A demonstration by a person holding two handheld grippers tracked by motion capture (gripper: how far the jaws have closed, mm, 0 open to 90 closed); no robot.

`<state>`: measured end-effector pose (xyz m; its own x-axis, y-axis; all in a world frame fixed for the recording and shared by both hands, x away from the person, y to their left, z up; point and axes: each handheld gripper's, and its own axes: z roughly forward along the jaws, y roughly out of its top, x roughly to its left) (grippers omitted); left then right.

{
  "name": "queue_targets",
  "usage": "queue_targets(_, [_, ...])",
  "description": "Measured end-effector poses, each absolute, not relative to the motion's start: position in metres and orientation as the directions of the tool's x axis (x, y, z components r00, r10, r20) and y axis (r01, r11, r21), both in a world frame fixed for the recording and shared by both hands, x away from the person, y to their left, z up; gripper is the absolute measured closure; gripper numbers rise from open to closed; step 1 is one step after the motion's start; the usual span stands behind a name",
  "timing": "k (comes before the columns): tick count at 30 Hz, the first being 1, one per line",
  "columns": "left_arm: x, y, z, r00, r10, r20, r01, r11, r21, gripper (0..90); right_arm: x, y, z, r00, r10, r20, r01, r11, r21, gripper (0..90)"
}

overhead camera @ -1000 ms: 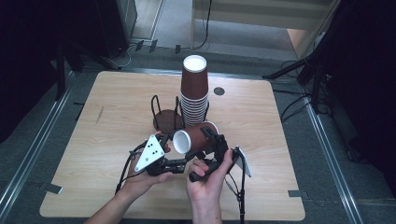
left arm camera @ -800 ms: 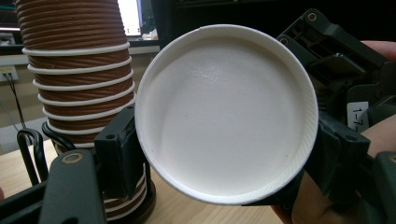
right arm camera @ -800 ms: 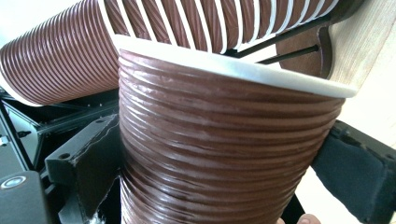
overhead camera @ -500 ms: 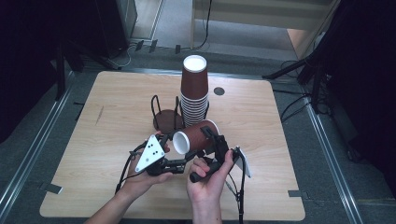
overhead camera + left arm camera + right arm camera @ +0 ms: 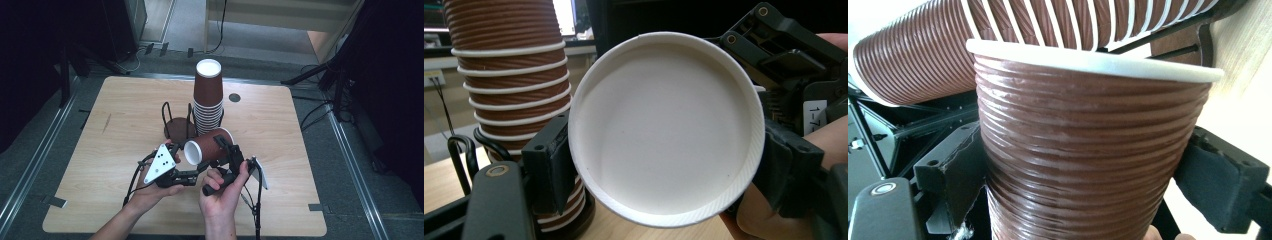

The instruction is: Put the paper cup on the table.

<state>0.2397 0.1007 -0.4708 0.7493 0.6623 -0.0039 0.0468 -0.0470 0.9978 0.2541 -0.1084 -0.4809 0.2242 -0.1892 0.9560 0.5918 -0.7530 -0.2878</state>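
A ribbed brown paper cup (image 5: pixel 212 145) lies on its side in the air over the table's front middle, white mouth toward the left. My right gripper (image 5: pixel 221 151) is shut on its body; in the right gripper view the cup (image 5: pixel 1088 150) is held between both black pads. My left gripper (image 5: pixel 197 172) stands open just left of it. In the left gripper view the cup's white inside (image 5: pixel 664 135) faces the camera, with a jaw on each side of the rim. I cannot tell whether those jaws touch it.
A tall stack of upturned brown cups (image 5: pixel 208 100) stands mid-table behind the held cup, close to it. Beside it on the left is a dark round wire cup holder (image 5: pixel 177 125). A small black disc (image 5: pixel 234 98) sits behind the stack. Bare wood lies to both sides.
The cup has lifted and turned in the right gripper, so more of its brown side shows. Both hands have stayed almost in place.
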Motion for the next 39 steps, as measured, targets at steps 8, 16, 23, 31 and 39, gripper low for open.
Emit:
queue_targets(8, [0.242, 0.108, -0.47, 0.744, 0.666, -0.052, 0.107, -0.043, 0.993, 13.8, 0.255, -0.111, -0.481, 0.188, -0.199, 0.962, 0.584, -0.765, -0.272, 12.5])
queue_targets(16, [0.239, 0.114, -0.465, 0.749, 0.651, -0.121, 0.166, -0.008, 0.986, 9.3, 0.257, -0.116, -0.482, 0.134, -0.204, 0.97, 0.571, -0.784, -0.244, 12.6])
queue_targets(23, [0.237, 0.12, -0.463, 0.735, 0.66, -0.157, 0.233, -0.029, 0.972, 1.2, 0.259, -0.118, -0.482, 0.065, -0.167, 0.984, 0.564, -0.807, -0.174, 12.8])
queue_targets(31, [0.238, 0.127, -0.462, 0.717, 0.673, -0.183, 0.263, -0.018, 0.965, 1.2, 0.261, -0.117, -0.476, -0.021, -0.045, 0.999, 0.55, -0.834, -0.027, 12.8])
queue_targets(39, [0.238, 0.137, -0.462, 0.702, 0.683, -0.203, 0.28, -0.002, 0.96, 1.2, 0.257, -0.116, -0.462, -0.149, 0.081, 0.985, 0.516, -0.844, 0.148, 12.8])
